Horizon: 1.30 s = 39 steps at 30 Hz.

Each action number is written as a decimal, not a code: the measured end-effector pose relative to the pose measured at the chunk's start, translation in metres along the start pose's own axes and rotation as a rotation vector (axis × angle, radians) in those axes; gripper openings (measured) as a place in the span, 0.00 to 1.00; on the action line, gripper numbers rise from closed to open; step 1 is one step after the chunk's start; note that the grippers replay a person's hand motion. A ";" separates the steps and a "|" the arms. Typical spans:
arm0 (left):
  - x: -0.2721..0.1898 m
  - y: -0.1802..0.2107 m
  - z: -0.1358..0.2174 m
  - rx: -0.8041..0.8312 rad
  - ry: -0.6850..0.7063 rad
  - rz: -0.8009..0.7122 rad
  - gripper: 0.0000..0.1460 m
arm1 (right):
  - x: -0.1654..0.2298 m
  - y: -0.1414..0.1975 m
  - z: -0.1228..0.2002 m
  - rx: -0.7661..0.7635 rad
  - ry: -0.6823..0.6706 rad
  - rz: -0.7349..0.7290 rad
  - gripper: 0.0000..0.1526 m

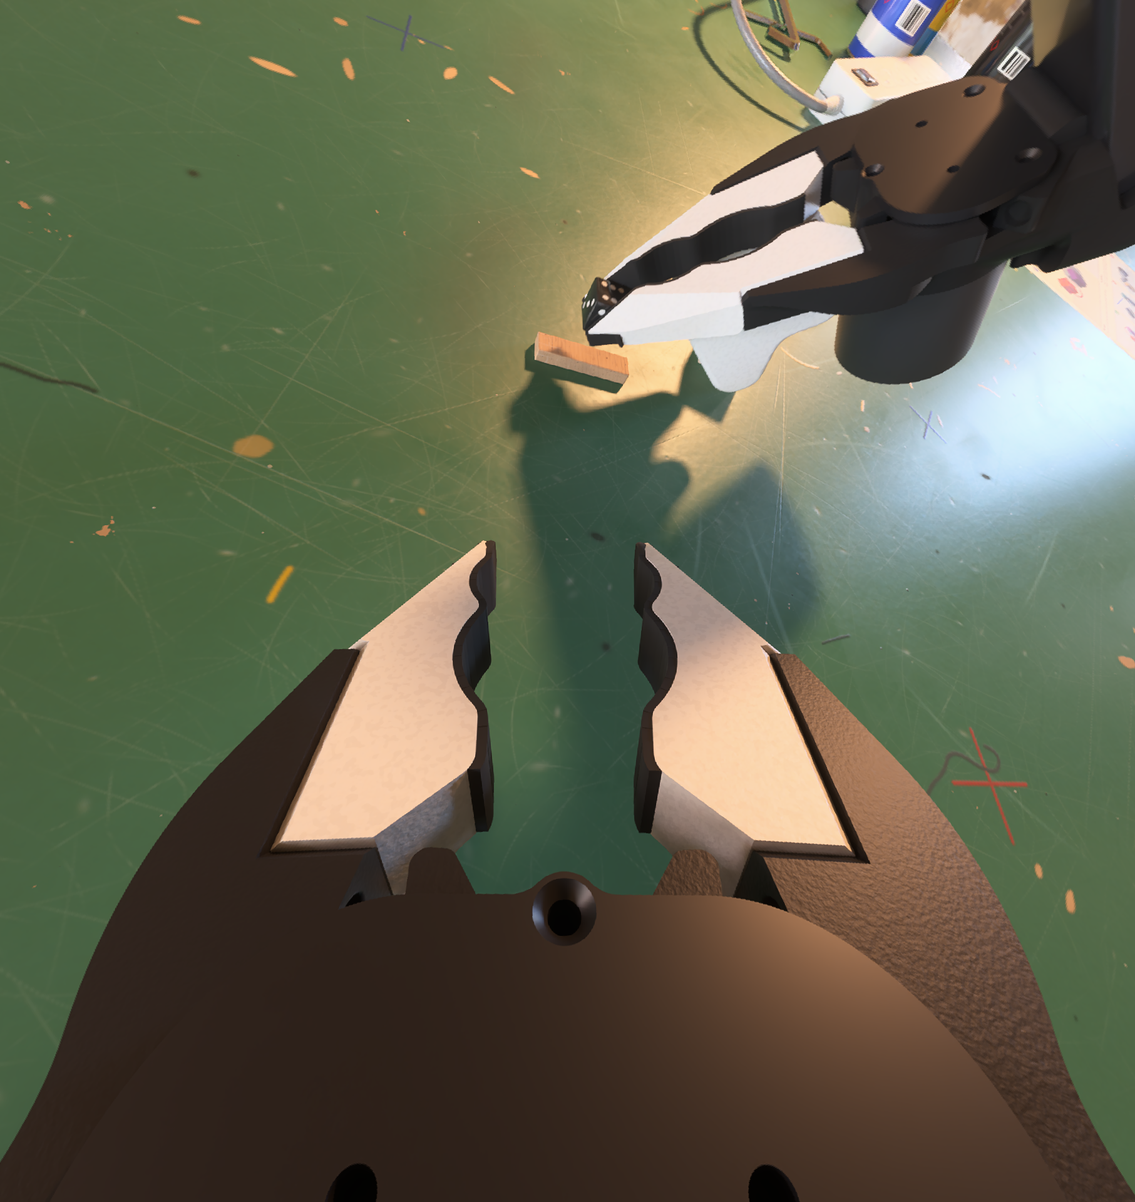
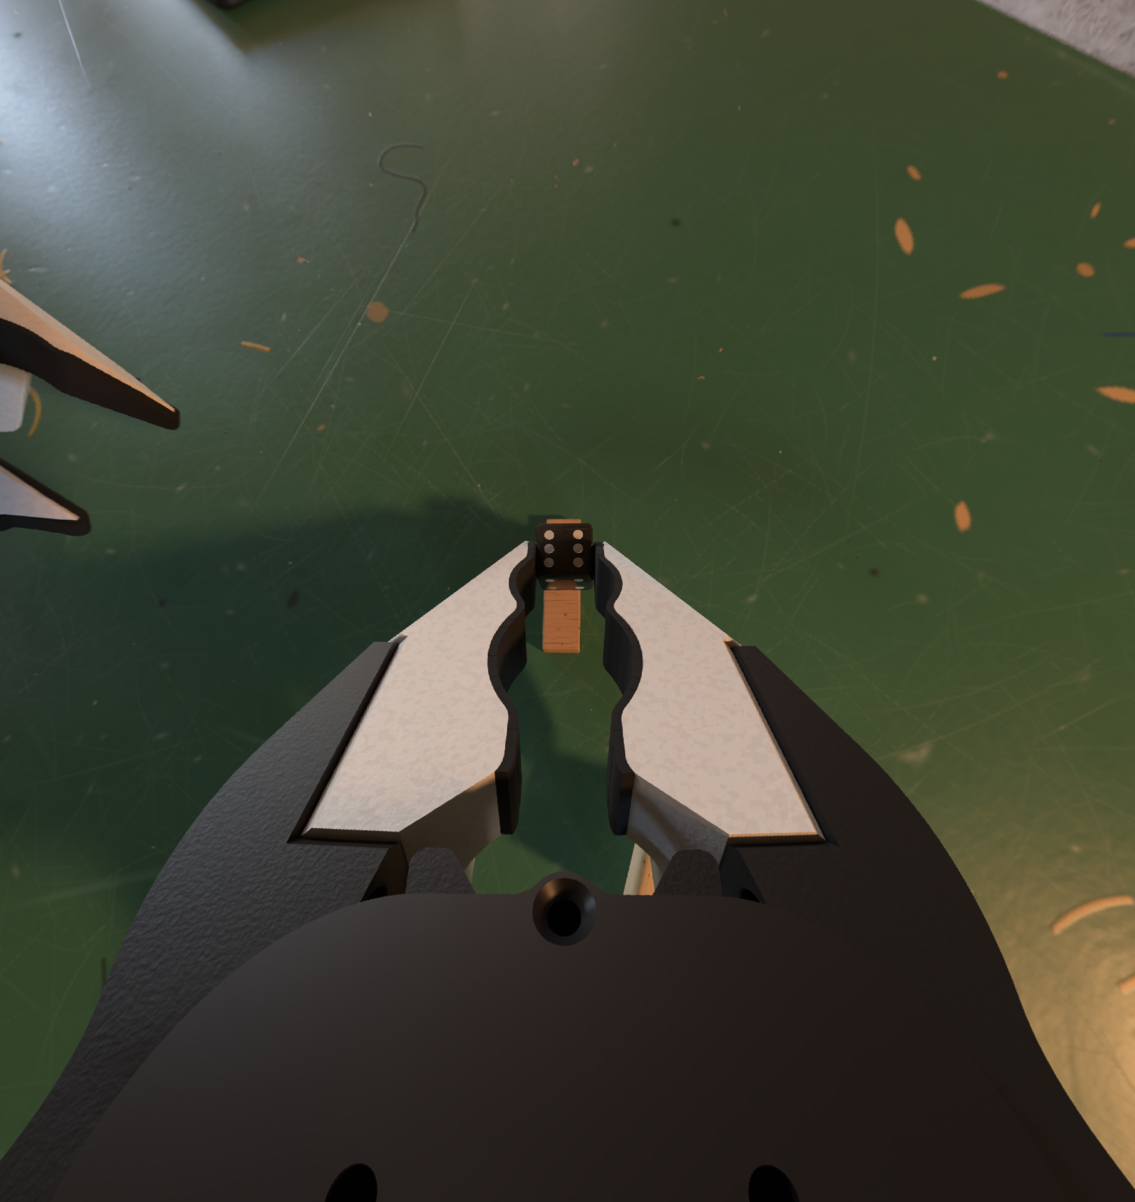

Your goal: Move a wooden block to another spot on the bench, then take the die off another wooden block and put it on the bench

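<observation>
Right tool (image 2: 564,553) gripping black die (image 2: 563,549) above wooden block (image 2: 561,621), left tool (image 1: 564,553) hovering with fingers apart over green surface (image 1: 226,325)

Left gripper (image 1: 564,566): jaws parted with nothing between them, white fingers (image 1: 395,702) with dark wavy inner pads pointing ahead over the worktop's middle. Right gripper (image 2: 564,553): jaws drawn in, fingertips (image 2: 519,566) clamping a black die (image 2: 563,549) between them, pitched downward, with the worktop's far right corner behind it in the left wrist view.
</observation>
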<state>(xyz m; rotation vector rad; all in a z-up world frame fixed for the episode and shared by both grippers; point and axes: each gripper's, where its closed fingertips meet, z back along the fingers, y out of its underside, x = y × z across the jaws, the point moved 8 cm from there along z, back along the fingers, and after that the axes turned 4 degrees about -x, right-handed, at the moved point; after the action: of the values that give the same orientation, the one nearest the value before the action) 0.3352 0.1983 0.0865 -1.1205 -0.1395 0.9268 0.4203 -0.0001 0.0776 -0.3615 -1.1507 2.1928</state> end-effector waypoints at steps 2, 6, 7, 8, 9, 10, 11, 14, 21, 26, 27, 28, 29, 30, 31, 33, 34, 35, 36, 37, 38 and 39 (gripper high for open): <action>0.000 0.000 0.000 0.001 -0.002 -0.006 0.29 | 0.001 -0.003 0.005 -0.018 0.000 0.012 0.11; -0.001 -0.001 -0.001 -0.002 -0.008 -0.019 0.29 | 0.008 -0.002 0.022 -0.040 -0.022 0.039 0.11; -0.001 -0.002 -0.001 -0.004 -0.010 -0.024 0.29 | 0.011 0.000 0.030 -0.040 -0.028 0.041 0.11; -0.002 -0.002 -0.001 -0.004 -0.011 -0.028 0.29 | 0.014 0.002 0.038 -0.043 -0.033 0.041 0.11; -0.002 -0.002 -0.002 -0.004 -0.012 -0.033 0.28 | 0.017 0.005 0.046 -0.047 -0.034 0.041 0.11; -0.002 -0.002 -0.003 -0.003 -0.012 -0.040 0.28 | 0.020 0.009 0.054 -0.051 -0.028 0.039 0.11; -0.002 -0.002 -0.004 0.001 -0.013 -0.045 0.28 | 0.022 0.013 0.063 -0.055 -0.016 0.033 0.11; -0.003 -0.002 -0.004 0.003 -0.015 -0.049 0.28 | 0.025 0.036 0.087 -0.043 0.029 -0.025 0.11; -0.004 -0.003 -0.007 0.001 -0.002 -0.044 0.27 | 0.037 0.073 0.106 0.035 -0.086 -0.120 0.11; -0.006 -0.002 -0.008 0.011 -0.011 -0.069 0.27 | 0.046 0.079 0.093 0.124 -0.092 -0.031 0.11; -0.006 -0.002 -0.008 0.011 -0.014 -0.070 0.27 | 0.047 0.079 0.092 0.130 -0.088 -0.016 0.11; -0.005 -0.002 -0.008 0.013 -0.016 -0.068 0.27 | 0.048 0.079 0.092 0.129 -0.086 -0.007 0.11; -0.005 -0.002 -0.008 0.015 -0.015 -0.065 0.27 | 0.048 0.079 0.092 0.126 -0.089 -0.006 0.11; -0.004 -0.001 -0.008 0.017 -0.014 -0.061 0.27 | 0.048 0.079 0.092 0.123 -0.092 -0.010 0.11; -0.004 -0.001 -0.008 0.016 -0.014 -0.059 0.27 | 0.047 0.079 0.092 0.117 -0.093 -0.016 0.11; -0.004 -0.001 -0.007 0.014 -0.014 -0.057 0.27 | 0.046 0.078 0.092 0.106 -0.092 -0.025 0.11; -0.004 -0.001 -0.007 0.013 -0.014 -0.056 0.27 | 0.046 0.078 0.093 0.101 -0.092 -0.028 0.11; -0.004 -0.001 -0.007 0.013 -0.013 -0.055 0.27 | 0.045 0.078 0.093 0.099 -0.094 -0.032 0.11; -0.004 -0.001 -0.007 0.013 -0.012 -0.054 0.27 | 0.045 0.078 0.093 0.101 -0.097 -0.035 0.11; -0.004 -0.001 -0.007 0.013 -0.011 -0.054 0.27 | 0.045 0.078 0.092 0.106 -0.099 -0.035 0.11; -0.004 -0.001 -0.007 0.013 -0.010 -0.053 0.27 | 0.045 0.079 0.092 0.110 -0.099 -0.033 0.11; -0.004 -0.001 -0.006 0.014 -0.009 -0.052 0.27 | 0.044 0.079 0.092 0.114 -0.097 -0.028 0.11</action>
<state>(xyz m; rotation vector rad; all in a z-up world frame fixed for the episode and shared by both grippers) 0.3368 0.1907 0.0859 -1.0955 -0.1685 0.8848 0.3080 -0.0640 0.0687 -0.1904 -1.0687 2.2606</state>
